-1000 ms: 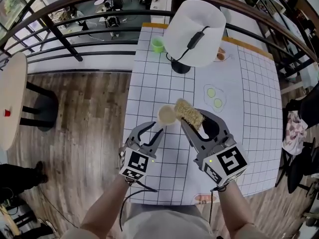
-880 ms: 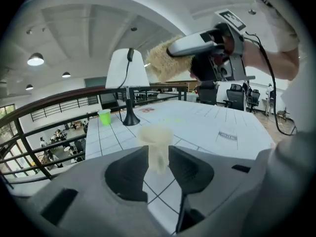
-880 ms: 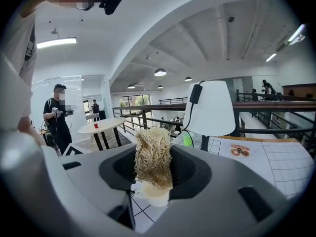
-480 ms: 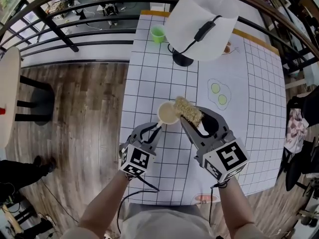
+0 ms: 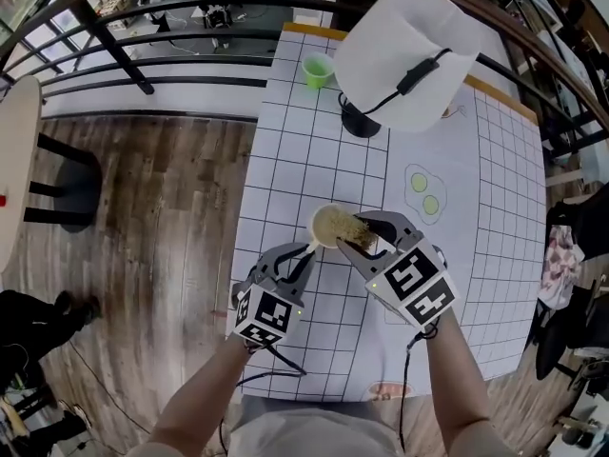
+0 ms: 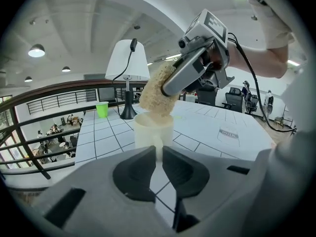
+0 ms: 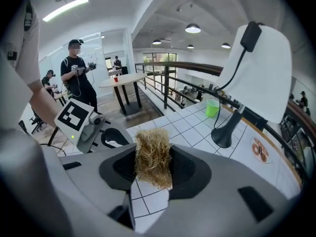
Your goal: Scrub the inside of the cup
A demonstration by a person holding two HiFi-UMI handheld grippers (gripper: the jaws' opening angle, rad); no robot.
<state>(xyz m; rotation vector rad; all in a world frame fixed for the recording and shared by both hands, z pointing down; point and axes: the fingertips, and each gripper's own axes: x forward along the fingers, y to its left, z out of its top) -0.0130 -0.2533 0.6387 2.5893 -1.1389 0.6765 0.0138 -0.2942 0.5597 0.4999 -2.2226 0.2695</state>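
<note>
- left gripper (image 5: 303,252): jaws have just been closing, now pinching the cup (image 5: 328,225) by its handle (image 6: 158,150)
- cup upright on gridded table (image 5: 285,160), near-left part
- right gripper (image 5: 367,238): clamped on fibrous scrubber (image 7: 153,157), angled down from the right
- scrubber tip sits in the cup mouth
- lamp (image 5: 409,55) and green cup (image 5: 317,69) at far end

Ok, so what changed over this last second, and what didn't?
The right gripper tipped down and lowered its loofah scrubber from above the cup into its mouth. The left gripper, jaws open before, has just been closing them, and they now pinch the cup's handle. Unchanged: the cup upright on the table, the right grip on the scrubber.
</note>
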